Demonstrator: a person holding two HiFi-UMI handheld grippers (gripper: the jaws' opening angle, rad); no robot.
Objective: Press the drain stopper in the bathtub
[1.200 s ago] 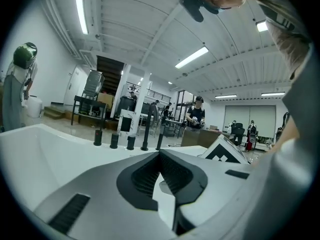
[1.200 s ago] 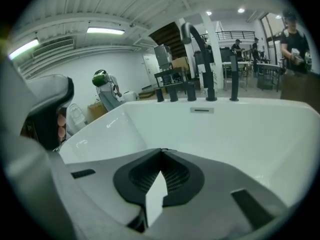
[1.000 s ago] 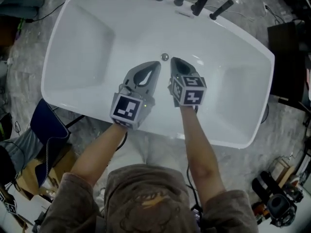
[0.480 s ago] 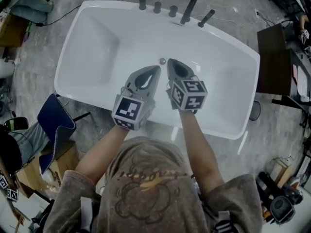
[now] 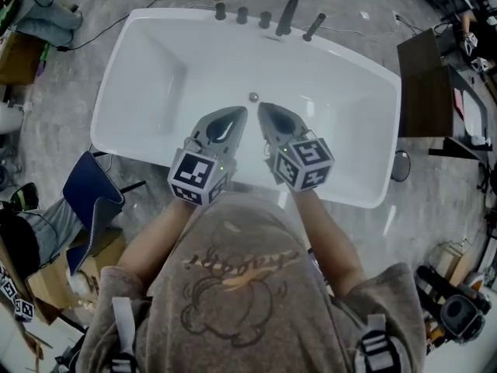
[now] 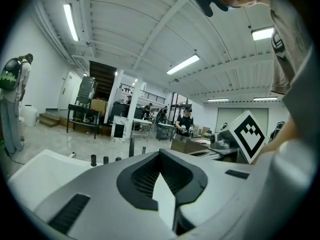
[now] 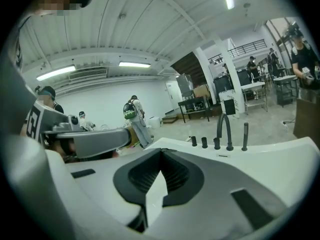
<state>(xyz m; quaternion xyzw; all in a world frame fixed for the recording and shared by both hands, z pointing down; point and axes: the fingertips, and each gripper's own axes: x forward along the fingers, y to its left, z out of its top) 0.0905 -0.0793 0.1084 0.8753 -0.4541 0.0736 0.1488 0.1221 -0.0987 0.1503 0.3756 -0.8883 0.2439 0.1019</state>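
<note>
The drain stopper (image 5: 253, 97) is a small round metal disc lying flat on the bottom of the white bathtub (image 5: 155, 61), about midway along it, face up; being round, it has no long axis of its own. The bathtub's long axis runs left to right across the head view, tilted a little down to the right. On its far rim stand a row of dark knobs (image 5: 241, 14) and a dark spout (image 5: 286, 15).

Just on the near side of the stopper, the left tongs (image 5: 239, 113) and the right tongs (image 5: 262, 109) are held side by side, their noses converging toward it but apart from it. The left tongs (image 6: 160, 153) are clenched, tips met, with nothing between them; only a sliver of white tub shows through the gap behind the tips. The right tongs (image 7: 160, 151) are likewise clenched and empty, and their own view looks level across the tub toward the spout (image 7: 223, 129). The tub rests on a grey floor (image 5: 62, 76)
</note>
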